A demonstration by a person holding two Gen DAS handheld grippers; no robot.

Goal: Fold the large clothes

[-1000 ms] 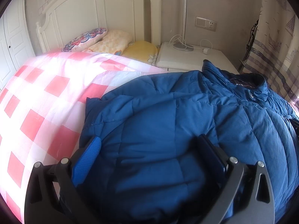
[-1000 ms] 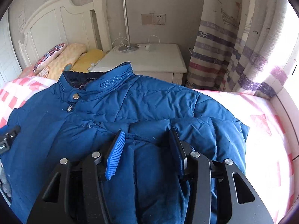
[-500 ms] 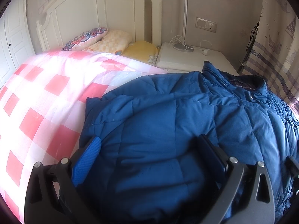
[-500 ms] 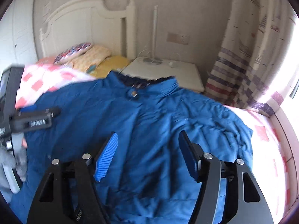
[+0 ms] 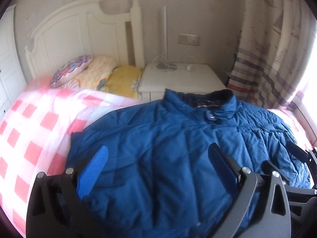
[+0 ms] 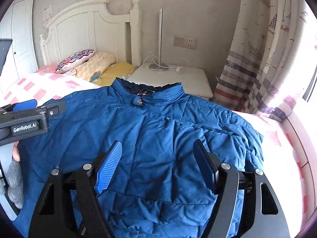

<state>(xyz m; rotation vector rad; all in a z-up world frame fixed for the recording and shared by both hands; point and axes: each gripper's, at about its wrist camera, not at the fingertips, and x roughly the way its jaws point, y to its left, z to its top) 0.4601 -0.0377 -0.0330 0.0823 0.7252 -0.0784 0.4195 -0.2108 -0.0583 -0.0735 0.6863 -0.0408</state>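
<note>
Blue jacket released; right gripper fingers just opened, lifted clear.

"GenRobot.AI" in white on the left claw's black body

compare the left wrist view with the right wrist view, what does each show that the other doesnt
Only the left wrist view shows the left gripper head-on, jaws apart over the blue jacket, with the right gripper at its right edge.

Only the right wrist view shows the right gripper head-on, its jaws having just been opening with nothing clamped, a gloved hand at the left edge, and a white door.

Both show the jacket, checked bedding, headboard, pillows, nightstand and curtain.
</note>
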